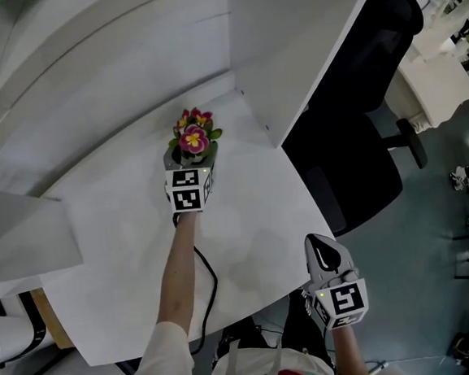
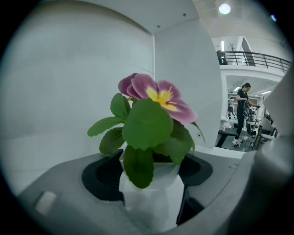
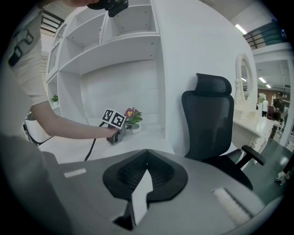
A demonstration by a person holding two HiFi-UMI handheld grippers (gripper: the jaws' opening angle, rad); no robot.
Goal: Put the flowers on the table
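A small plant with pink and yellow flowers (image 1: 195, 135) grows in a white faceted pot (image 2: 151, 202). My left gripper (image 1: 193, 157) is shut on this pot, with one pad on each side, at the back of the white table (image 1: 254, 222). The right gripper view shows the flowers (image 3: 131, 114) low over the tabletop, close to the back wall; I cannot tell whether the pot touches the table. My right gripper (image 1: 324, 256) hangs at the table's front right edge. Its jaws are shut with nothing between them (image 3: 146, 158).
A black office chair (image 1: 354, 156) stands right of the table. A white upright panel (image 1: 304, 46) rises just right of the flowers, and white shelves (image 3: 110, 46) stand above and behind. A black cable (image 1: 213, 282) trails along the left arm. A person (image 2: 241, 114) stands far off.
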